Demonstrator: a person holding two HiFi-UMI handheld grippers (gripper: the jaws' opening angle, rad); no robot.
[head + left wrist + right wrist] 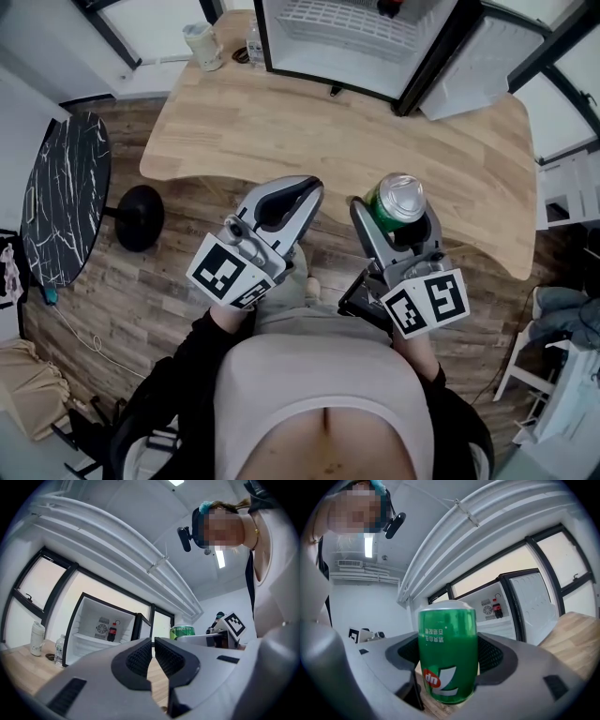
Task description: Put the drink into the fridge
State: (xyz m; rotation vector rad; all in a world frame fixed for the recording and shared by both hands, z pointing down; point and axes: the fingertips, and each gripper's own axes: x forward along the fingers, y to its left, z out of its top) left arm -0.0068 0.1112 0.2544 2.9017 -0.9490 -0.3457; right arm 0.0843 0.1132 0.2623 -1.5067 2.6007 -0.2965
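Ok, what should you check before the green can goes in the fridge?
1. Can gripped by the right tongs: ok, jaws press on both sides.
2. Fridge door open: ok.
3. Room on the shelf beside the cola bottle: ok.
4. Left tongs out of the way: ok, shut and empty.
5. Table between can and fridge: ok, mostly bare wood.

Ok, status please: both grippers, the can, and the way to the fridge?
Right gripper shut on green can, top up. Left gripper shut, empty. Fridge open across table, nothing blocking.
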